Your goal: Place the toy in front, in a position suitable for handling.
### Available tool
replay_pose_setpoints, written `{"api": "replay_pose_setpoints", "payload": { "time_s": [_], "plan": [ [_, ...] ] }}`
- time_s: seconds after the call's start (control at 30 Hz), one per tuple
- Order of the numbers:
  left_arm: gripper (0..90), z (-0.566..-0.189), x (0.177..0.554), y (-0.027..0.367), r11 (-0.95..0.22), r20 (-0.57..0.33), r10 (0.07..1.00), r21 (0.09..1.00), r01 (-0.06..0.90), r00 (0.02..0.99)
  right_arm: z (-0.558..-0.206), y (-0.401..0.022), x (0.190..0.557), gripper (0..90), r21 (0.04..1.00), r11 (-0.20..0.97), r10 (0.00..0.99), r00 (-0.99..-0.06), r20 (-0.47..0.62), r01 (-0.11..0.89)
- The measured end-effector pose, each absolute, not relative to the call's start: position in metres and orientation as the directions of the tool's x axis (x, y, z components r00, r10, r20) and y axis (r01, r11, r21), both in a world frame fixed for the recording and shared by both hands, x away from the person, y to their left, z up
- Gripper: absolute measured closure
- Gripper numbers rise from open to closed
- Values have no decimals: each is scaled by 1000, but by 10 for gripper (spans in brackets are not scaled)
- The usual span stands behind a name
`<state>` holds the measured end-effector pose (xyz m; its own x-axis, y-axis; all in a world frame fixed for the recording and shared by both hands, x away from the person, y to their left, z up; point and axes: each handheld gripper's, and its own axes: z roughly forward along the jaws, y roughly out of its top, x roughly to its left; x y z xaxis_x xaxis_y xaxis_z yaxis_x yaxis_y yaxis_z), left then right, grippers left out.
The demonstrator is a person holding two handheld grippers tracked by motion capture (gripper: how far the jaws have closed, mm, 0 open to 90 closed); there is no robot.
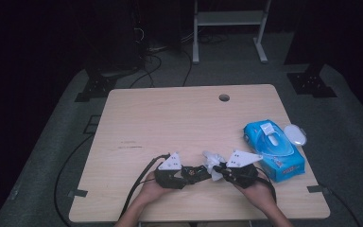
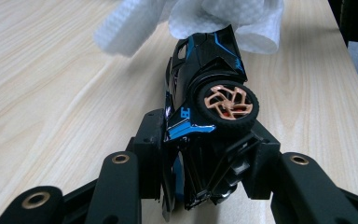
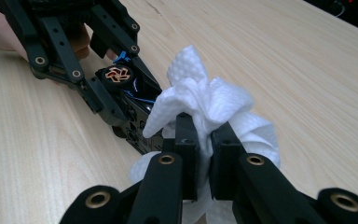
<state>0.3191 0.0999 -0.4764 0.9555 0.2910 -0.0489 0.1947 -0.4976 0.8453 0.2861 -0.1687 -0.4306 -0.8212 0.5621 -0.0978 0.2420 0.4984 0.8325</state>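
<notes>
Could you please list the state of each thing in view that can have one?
Toy car: on its side, clamped in left hand-held gripper.
Wipe: bunched, pinched in right hand-held gripper, against the car.
Wipes pack: flap open.

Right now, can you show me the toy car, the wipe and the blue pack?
toy car (image 2: 205, 70), left gripper view, black body
wipe (image 3: 205, 105), right gripper view, bunched top
blue pack (image 1: 283, 163), high view, side

Dim room; pale wood worktop (image 1: 170, 118) on grey floor (image 1: 52, 142); white frame (image 1: 229, 28) and cables (image 1: 156, 61) behind.
</notes>
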Motion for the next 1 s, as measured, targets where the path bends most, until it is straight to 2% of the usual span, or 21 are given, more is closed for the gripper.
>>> {"api": "replay_pose_setpoints", "payload": {
  "time_s": [0.07, 0.27, 0.5, 0.73, 0.83, 1.0],
  "plan": [
    [574, -476, 319, 100, -498, -47, 294, 845, 195, 955, -431, -172, 290, 839, 838, 477, 559, -827, -58, 264],
    [574, -477, 319, 98, -498, -43, 295, 846, 192, 955, -430, -186, 292, 842, 838, 468, 597, -800, -67, 280],
    [573, -477, 320, 99, -495, -48, 294, 847, 195, 955, -430, -174, 291, 843, 834, 490, 579, -810, -95, 252],
    [573, -476, 319, 96, -507, -34, 286, 843, 181, 958, -431, -194, 296, 841, 844, 440, 605, -796, -24, 308],
    [573, -476, 319, 94, -506, -35, 283, 843, 180, 959, -429, -194, 293, 842, 837, 461, 609, -791, -57, 295],
    [573, -477, 319, 94, -502, -41, 283, 845, 184, 958, -429, -194, 292, 843, 844, 447, 618, -784, -50, 298]
  ]
}}
